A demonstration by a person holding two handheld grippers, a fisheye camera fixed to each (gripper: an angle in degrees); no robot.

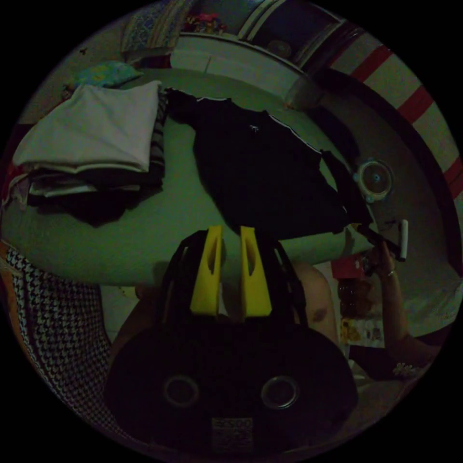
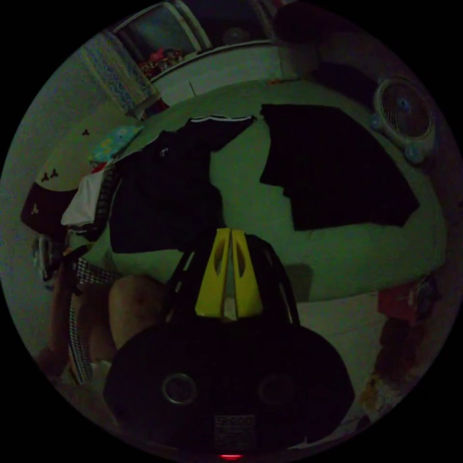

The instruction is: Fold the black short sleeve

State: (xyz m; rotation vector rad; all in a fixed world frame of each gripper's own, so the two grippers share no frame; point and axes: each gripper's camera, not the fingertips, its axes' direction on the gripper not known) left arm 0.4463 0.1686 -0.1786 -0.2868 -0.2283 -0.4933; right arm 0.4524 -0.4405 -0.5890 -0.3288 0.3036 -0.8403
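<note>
Two yellow-jawed grippers, the left gripper (image 1: 230, 241) slightly apart and the right gripper (image 2: 229, 241) nearly together, hover empty over the flat-spread black short-sleeved shirt (image 1: 260, 178) on the green bed sheet (image 1: 120, 226), apparently ready for folding.

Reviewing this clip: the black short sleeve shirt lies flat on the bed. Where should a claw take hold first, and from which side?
Probably the bottom hem of the black short sleeve shirt, at its two corners, coming in from the bed's near edge. The shirt is spread flat, collar away, and its hem lies just ahead of the left claw.
</note>
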